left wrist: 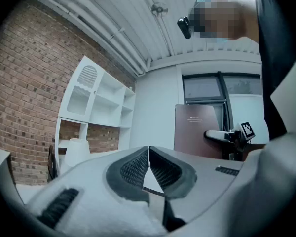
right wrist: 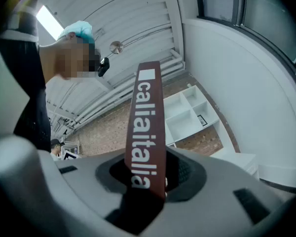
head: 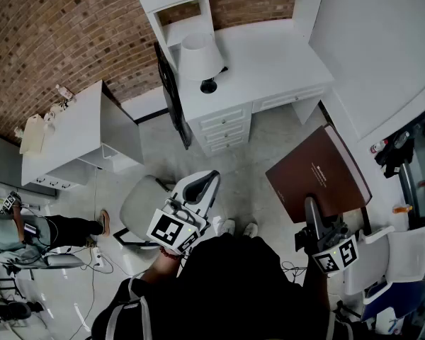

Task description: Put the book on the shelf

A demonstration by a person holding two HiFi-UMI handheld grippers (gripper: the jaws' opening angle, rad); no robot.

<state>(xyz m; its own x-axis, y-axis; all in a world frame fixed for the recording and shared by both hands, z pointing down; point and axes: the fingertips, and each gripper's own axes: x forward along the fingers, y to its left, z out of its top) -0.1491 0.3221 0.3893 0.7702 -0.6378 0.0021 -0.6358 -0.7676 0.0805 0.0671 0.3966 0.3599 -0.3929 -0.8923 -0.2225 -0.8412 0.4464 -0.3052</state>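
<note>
Brick-walled room w/ a white desk (head: 269, 62) and shelf (head: 171, 13) ahead. Brown book (head: 319, 179) was up in the air on the person's right, well apart from the shelf, clamped at its spine edge by the right gripper (right wrist: 145, 174). Left gripper (left wrist: 149, 164) was pinched closed on nothing, out in front. Looked like the carry step, placing not yet begun. Next move, imo: bring it fwd, line it up w/ an open bay, slide in, then release.

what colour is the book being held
Dark maroon-brown book, white lettering on its spine; clearest in the right gripper view.
</note>
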